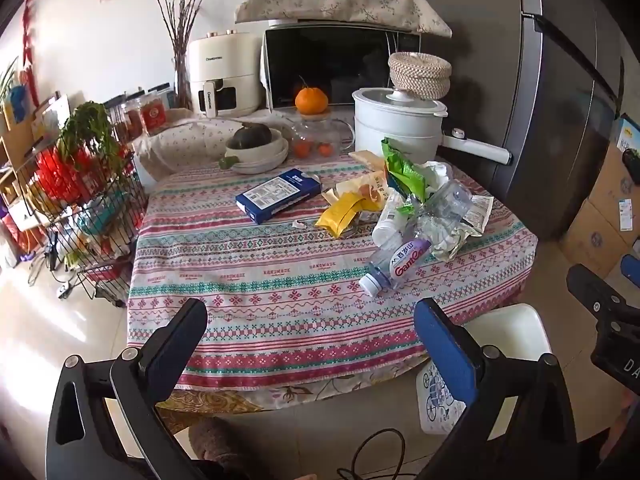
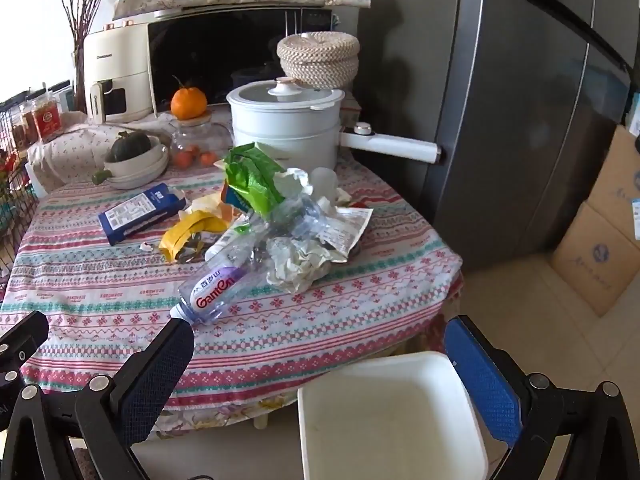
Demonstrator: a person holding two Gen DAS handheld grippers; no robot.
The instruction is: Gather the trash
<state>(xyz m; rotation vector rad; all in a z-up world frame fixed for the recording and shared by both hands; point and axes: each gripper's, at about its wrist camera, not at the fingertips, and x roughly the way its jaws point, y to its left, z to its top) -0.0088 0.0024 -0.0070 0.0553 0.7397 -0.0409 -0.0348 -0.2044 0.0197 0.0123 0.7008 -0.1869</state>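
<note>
Trash lies in one heap on the tabletop (image 1: 248, 280), on the side nearer the fridge (image 1: 560, 120). In the heap are a clear bottle (image 1: 396, 266) with a purple label, lying on its side with its cap toward the camera, a yellow wrapper (image 1: 344, 210), a green bag (image 1: 402, 168), crumpled white paper (image 1: 452, 236) and a second crushed bottle (image 1: 444, 200). A blue carton (image 1: 278, 196) lies flat a little apart from the heap, toward the bowl (image 1: 260, 152) with a dark squash in it.

The left gripper (image 1: 312, 340) has its jaws wide apart and nothing is between them. It hangs over the near edge of the tabletop. The bottle is ahead of it and a bit toward its blue finger, not between the jaws and not touching them.

The right gripper (image 2: 320, 368) also has its jaws fully apart and holds nothing. In the right wrist view the cap of the bottle (image 2: 212, 292) appears just above the tip of the dark finger (image 2: 160, 376); I cannot tell if they touch. The rest of the heap (image 2: 280, 220) is farther ahead, between the lines of the two fingers but well beyond their tips. A white bin (image 2: 392, 420) stands on the floor below the tabletop edge, and it shows between these jaws, nearer the blue finger.

At the back of the tabletop stand a white pot (image 2: 286, 128) with a long handle, an orange (image 2: 189, 103) on a glass jar, and an oven (image 2: 224, 56) under a flowered cloth.
</note>
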